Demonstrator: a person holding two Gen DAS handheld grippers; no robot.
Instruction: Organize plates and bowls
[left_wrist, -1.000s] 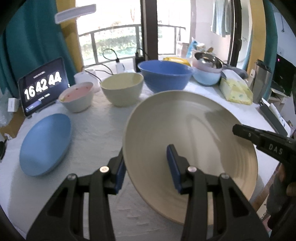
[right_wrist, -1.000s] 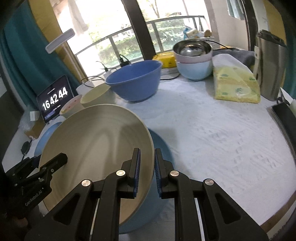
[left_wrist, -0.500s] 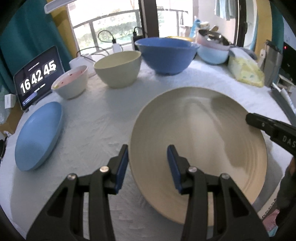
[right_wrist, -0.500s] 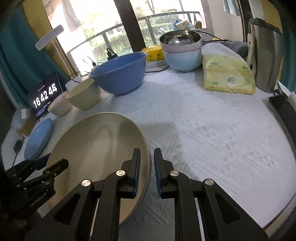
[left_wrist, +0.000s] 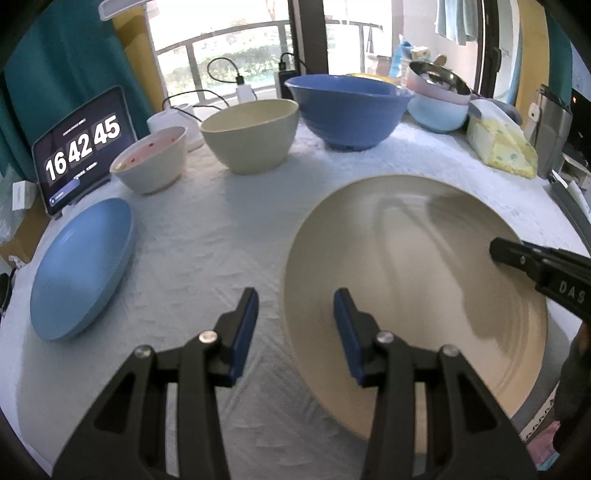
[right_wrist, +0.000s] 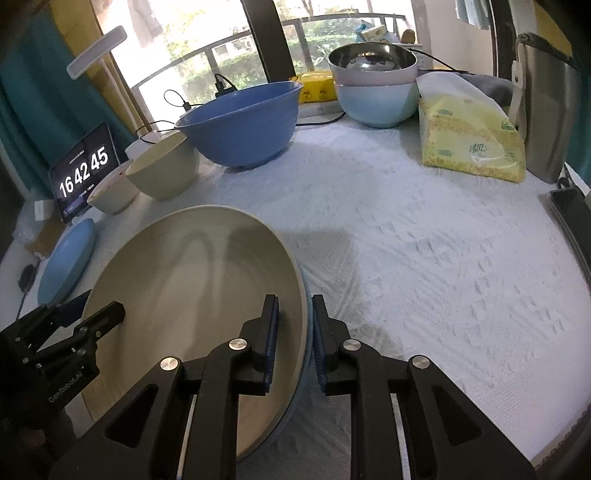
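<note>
Large beige plate (left_wrist: 413, 280) lying on blue plate (right_wrist: 301, 373), second blue plate (left_wrist: 83, 267) apart

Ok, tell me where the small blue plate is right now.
The small blue plate lies at the table's left edge in both wrist views, just in front of the clock tablet and the pink-lined bowl, well left of the big beige plate.

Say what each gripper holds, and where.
Nothing gripped. The left gripper straddles the beige plate's left rim with a gap; the right gripper, jaws just opening, straddles its right rim.
</note>
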